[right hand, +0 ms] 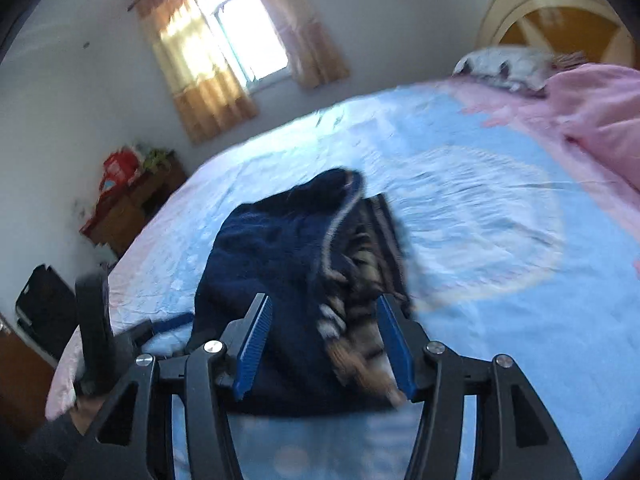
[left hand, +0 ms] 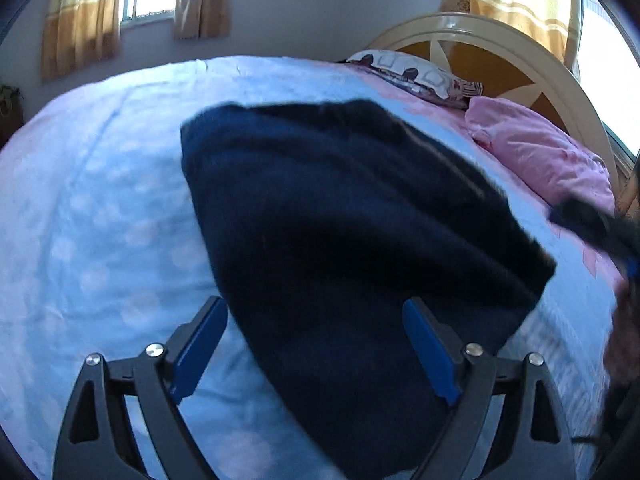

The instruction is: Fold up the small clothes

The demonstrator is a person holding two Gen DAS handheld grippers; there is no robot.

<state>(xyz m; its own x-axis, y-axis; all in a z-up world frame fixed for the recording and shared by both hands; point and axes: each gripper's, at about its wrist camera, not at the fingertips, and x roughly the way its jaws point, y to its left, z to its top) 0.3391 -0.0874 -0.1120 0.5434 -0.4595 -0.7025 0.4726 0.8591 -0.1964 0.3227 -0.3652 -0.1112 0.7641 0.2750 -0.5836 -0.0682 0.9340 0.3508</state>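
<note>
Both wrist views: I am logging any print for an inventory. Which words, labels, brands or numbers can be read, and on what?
None can be read.
Dark blue garment: no label or print shows.
Patterned pillow: shapes only, no letters.
Red bag on the side cabinet: too blurred to read.

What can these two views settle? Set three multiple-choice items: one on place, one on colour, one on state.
1. The garment lies on:
A. a bedspread
B. a chair
C. the floor

2. The garment is mostly:
A. red
B. dark navy
C. white

3. The left gripper is:
A. shut on the garment
B. open
C. out of view

Answers:
1 A, the pale blue bedspread surrounds it.
2 B, dark navy fabric shows in both views.
3 B, its blue pads stand wide apart.
</note>
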